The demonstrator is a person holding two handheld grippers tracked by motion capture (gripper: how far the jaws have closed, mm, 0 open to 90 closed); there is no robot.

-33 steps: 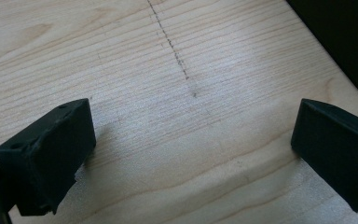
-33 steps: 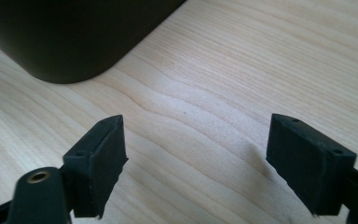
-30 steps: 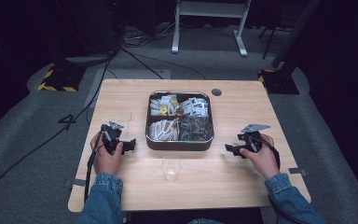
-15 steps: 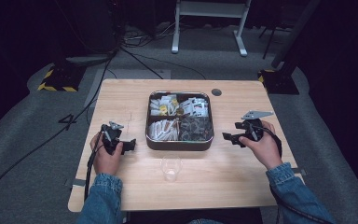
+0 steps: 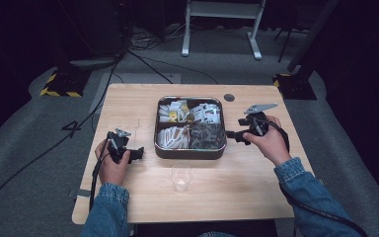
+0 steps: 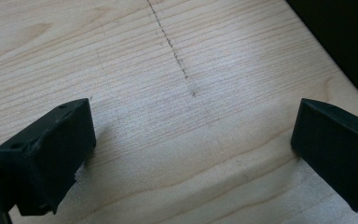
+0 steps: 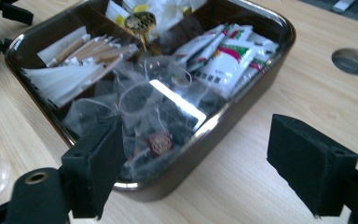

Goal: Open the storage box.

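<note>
Beside tin: right gripper jaws wide, empty; left gripper wide, empty, on table.

Pale wooden table, dark rounded metal tray of white sachets at its centre, clear plastic cup just in front, left gripper beside tray's left, right gripper at tray's right edge, denim sleeves.

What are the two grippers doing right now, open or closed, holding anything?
Left gripper: open, empty, over bare table.
Right gripper: open, empty, at the tin.
</note>
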